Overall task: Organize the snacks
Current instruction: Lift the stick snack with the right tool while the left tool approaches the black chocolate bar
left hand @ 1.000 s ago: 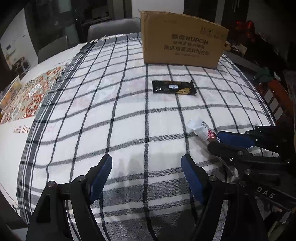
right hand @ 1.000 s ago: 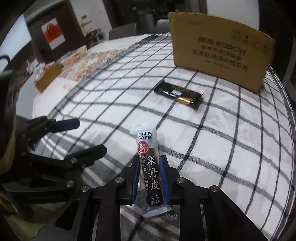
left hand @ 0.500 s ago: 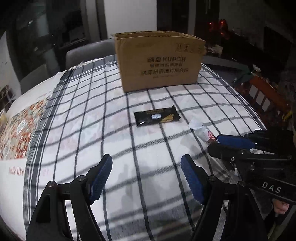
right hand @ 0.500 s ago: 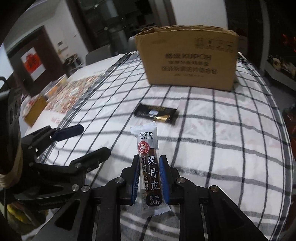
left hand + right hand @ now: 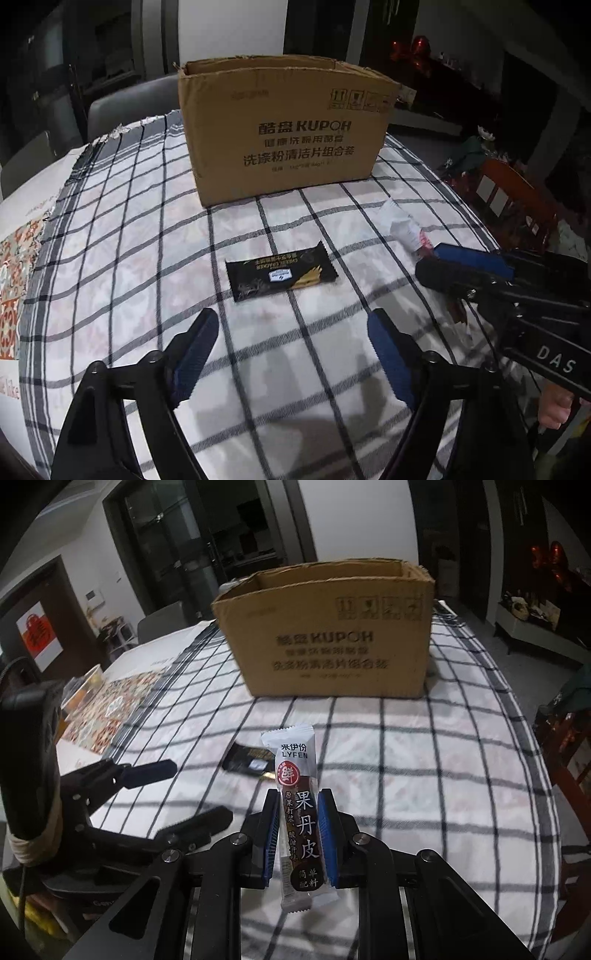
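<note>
Cardboard is being shown at the far side of the tabletop (image 5: 110, 258), where an open-topped brown box (image 5: 284, 136) printed with dark lettering is standing on a white cloth (image 5: 332, 369) checked with black lines. A black snack packet (image 5: 280, 275) with gold markings is lying flat on the cloth, in front of the box and well apart from it.

Nothing is being gripped by the left hand-held gripper (image 5: 293, 345): its jaws are being opened, its blue pads are standing wide apart, and only bare cloth is being seen between them, with the black packet lying just beyond the tips.

A long snack stick (image 5: 301, 812), white at the top and dark brown below with white characters and a red round mark, is being clenched upright between the blue pads of the right hand-held gripper (image 5: 299, 834). It is being held above the cloth, on the near side of the box; in the right wrist view the black packet is being partly hidden behind its upper end. In the left wrist view the white end of the stick is being seen sticking out past the right hand-held gripper at the right edge, where part of a person's hand (image 5: 554, 410) is also being shown.
</note>
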Demonstrator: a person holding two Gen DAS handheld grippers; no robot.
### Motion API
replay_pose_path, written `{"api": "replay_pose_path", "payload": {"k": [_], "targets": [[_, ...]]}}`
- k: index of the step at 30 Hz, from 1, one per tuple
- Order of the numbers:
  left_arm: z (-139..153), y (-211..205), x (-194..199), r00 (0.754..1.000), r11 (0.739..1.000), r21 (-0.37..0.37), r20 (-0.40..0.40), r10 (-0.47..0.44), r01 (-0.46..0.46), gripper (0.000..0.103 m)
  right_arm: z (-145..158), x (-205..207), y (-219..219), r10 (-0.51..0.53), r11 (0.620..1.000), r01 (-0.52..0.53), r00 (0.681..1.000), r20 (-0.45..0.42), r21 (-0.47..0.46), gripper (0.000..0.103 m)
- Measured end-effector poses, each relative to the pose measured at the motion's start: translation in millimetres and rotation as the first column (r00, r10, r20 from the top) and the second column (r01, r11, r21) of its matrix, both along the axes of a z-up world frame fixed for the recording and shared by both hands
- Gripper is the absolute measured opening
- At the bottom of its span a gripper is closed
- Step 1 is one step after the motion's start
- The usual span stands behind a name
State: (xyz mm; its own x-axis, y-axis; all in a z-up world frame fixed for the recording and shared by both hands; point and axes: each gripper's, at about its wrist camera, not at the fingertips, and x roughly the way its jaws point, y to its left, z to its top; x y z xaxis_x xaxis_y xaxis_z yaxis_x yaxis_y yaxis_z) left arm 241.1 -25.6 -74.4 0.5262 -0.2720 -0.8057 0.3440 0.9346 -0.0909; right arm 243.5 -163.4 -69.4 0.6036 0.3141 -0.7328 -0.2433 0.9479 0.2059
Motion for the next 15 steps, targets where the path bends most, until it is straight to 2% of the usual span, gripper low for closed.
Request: {"api": "replay_pose_path", "payload": {"k": [5, 11, 12, 13, 14, 15], "targets": [[-7, -12, 19, 1.000, 1.000, 0.016, -0.014, -0.004, 0.005, 0.092, -3, 13, -12, -0.032, 0.999, 0.032, 0.999, -0.007, 0.003, 0.022], [-13, -26, 35, 1.000, 0.999, 0.045, -0.014, -0.012, 0.013, 0.092, -13, 22, -24, -0.060, 0.998, 0.061, 0.998, -0.032, 0.017, 0.022], [-13, -27, 36, 1.000, 0.999, 0.050, -0.010, -0.011, 0.011, 0.090, -14, 22, -26, -0.064, 0.998, 0.065, 0.997, -0.035, 0.020, 0.022], [-14, -30, 36, 1.000, 0.998, 0.057, -0.002, -0.007, 0.008, 0.083, -16, 22, -28, -0.071, 0.997, 0.072, 0.997, -0.038, 0.023, 0.022], [-14, -32, 36, 1.000, 0.998, 0.064, 0.006, -0.006, 0.006, 0.071, -17, 22, -30, -0.077, 0.997, 0.078, 0.996, -0.041, 0.026, 0.022], [-14, -35, 36, 1.000, 0.998, 0.066, 0.007, -0.011, 0.010, 0.066, -18, 22, -33, -0.084, 0.996, 0.086, 0.995, -0.045, 0.031, 0.022]]}}
